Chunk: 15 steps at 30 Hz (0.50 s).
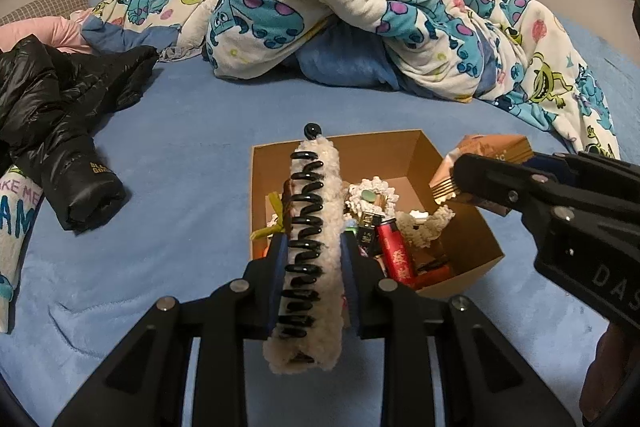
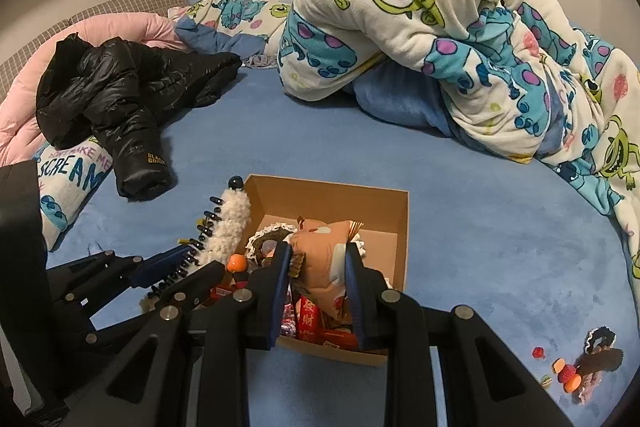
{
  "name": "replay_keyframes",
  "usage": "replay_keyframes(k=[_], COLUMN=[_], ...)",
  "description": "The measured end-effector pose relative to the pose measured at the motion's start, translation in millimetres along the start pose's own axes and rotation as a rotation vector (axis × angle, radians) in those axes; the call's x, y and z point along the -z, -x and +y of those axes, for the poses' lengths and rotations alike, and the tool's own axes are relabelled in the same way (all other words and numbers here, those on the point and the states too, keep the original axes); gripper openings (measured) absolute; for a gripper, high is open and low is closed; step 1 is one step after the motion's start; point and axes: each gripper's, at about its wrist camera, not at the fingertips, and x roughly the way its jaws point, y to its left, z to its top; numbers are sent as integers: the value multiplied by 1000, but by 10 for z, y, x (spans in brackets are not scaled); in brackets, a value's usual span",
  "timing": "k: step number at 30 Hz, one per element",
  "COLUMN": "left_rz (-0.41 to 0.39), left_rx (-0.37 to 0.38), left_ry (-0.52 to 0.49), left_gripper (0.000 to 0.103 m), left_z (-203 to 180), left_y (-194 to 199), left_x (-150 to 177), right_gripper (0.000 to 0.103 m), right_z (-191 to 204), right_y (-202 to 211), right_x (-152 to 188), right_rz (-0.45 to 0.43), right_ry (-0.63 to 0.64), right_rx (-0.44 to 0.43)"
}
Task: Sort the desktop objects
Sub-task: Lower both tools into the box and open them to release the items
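An open cardboard box [image 1: 476, 227] sits on the blue bed sheet and holds several small items, among them a red packet [image 1: 396, 253] and white lace pieces. My left gripper [image 1: 314, 243] is shut on a fluffy white hair claw clip with black teeth [image 1: 316, 227], held over the box's left side; the clip also shows in the right wrist view [image 2: 230, 223]. My right gripper [image 2: 318, 259] is shut on an orange-pink printed packet [image 2: 320, 259] above the box [image 2: 360, 199]. In the left wrist view that packet [image 1: 480, 155] hangs over the box's right wall.
A black puffer jacket [image 1: 60, 107] lies to the left. A bunched monster-print blanket [image 1: 380, 7] fills the back and right. Small hair accessories [image 2: 588, 363] lie on the sheet at the right. A printed pillow [image 2: 68, 187] lies at the left.
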Motion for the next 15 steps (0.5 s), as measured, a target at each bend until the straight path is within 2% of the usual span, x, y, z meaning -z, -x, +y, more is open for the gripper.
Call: replay_keyframes(k=[10, 15], left_rz=[53, 54], left_rx=[12, 8], left_ry=[1, -2], left_gripper=[27, 28], left_z=[91, 105], left_y=[-295, -336], left_x=[-3, 13], right_gripper=[26, 26], right_z=[1, 12], right_y=[-180, -267], right_x=[36, 71], right_rz=[20, 31], right_ry=[-2, -6], right_rx=[3, 2])
